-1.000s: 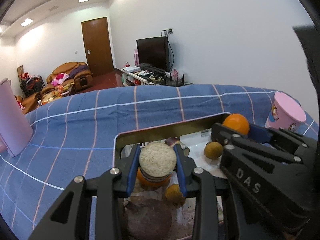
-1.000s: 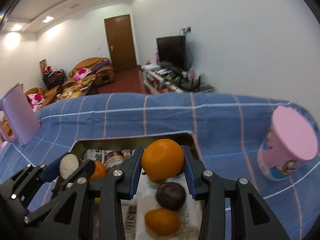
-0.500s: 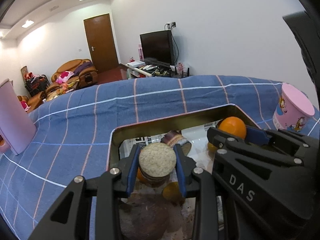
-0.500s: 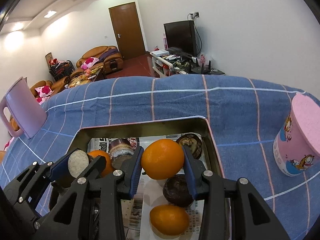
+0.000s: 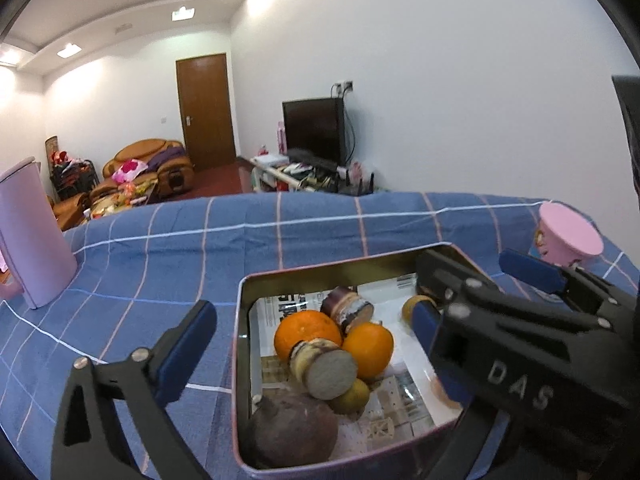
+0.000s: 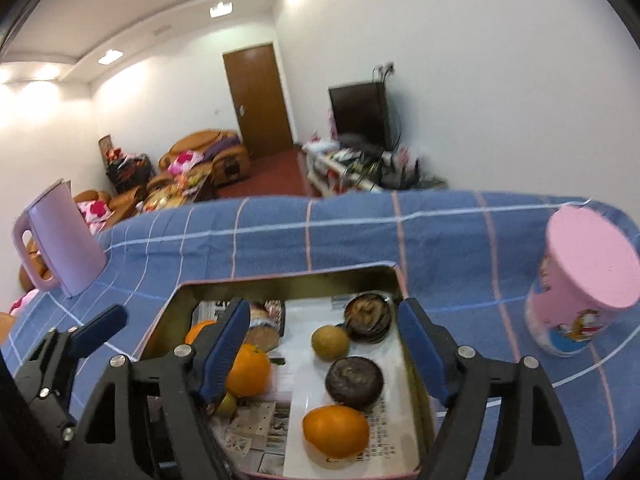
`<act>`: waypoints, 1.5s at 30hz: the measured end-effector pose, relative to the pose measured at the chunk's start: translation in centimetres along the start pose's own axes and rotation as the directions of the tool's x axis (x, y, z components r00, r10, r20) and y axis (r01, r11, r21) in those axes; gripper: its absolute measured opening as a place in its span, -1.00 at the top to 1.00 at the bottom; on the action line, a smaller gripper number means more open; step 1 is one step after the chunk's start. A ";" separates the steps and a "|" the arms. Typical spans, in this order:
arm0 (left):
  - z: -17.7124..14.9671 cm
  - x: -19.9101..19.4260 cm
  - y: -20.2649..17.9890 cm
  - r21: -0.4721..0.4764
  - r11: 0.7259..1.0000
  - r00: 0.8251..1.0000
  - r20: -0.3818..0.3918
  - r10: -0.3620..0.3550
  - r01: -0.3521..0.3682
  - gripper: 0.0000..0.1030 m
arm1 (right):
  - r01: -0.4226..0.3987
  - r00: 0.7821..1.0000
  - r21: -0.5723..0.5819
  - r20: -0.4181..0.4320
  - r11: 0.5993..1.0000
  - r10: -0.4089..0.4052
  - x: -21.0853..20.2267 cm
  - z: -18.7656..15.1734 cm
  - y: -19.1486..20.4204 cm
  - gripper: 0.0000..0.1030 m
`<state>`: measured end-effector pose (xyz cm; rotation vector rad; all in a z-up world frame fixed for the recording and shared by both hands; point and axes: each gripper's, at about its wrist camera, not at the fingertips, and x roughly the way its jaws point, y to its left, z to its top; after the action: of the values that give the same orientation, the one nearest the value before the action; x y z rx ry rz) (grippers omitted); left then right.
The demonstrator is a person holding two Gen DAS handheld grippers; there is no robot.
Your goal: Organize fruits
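A metal tin (image 5: 240, 360) (image 6: 172, 308) lined with newspaper holds the fruit. My left gripper (image 5: 312, 312) hangs over it, jaws opening wide, with nothing between the pads. Below it a cut round piece (image 5: 324, 368) with a pale face rests on two oranges (image 5: 306, 334) (image 5: 368, 348), beside a dark brown fruit (image 5: 288, 432). My right gripper (image 6: 322, 308) is also opening, holding nothing. Under it lie a small yellowish fruit (image 6: 330, 342), a dark round fruit (image 6: 354, 376) and an orange (image 6: 336, 436). Another orange (image 6: 246, 368) sits behind its left finger.
The tin stands on a blue checked cloth (image 5: 160, 248). A pink kettle (image 5: 36, 236) (image 6: 64, 240) stands at the far left. A pink cartoon cup (image 5: 568, 236) (image 6: 580, 284) stands at the right, close to the tin. The right gripper's body crowds the left wrist view.
Both grippers have opened. The cut piece left the left gripper and lies on the oranges. The orange left the right gripper and lies in the tin. Both grippers drew back slightly.
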<state>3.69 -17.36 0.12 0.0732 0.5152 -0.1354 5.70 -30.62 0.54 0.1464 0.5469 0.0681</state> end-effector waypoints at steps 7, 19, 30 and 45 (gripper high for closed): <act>-1.2 -2.2 1.1 -0.011 1.000 0.999 0.045 0.008 -0.008 -1.00 | 0.063 0.986 0.058 0.154 0.996 -0.071 -3.8 -1.1 -0.2 -0.52; -2.5 -5.5 2.7 -0.015 0.999 0.992 0.121 0.038 -0.036 -1.00 | 0.164 0.937 0.071 0.300 0.984 -0.177 -9.4 -3.9 1.0 -0.52; -2.7 -5.8 2.7 -0.007 0.999 0.991 0.125 0.045 -0.044 -1.00 | 0.168 0.936 0.072 0.303 0.983 -0.182 -9.7 -4.0 1.3 -0.53; -2.6 -5.2 3.4 -0.058 0.998 0.993 0.112 0.020 -0.014 -1.00 | 0.180 0.937 0.050 0.294 0.983 -0.186 -9.5 -4.1 1.8 -0.53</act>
<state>-1.59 -13.10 0.55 0.0143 0.4054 -0.1075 -4.58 -29.34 2.23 0.1237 0.2572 -0.1404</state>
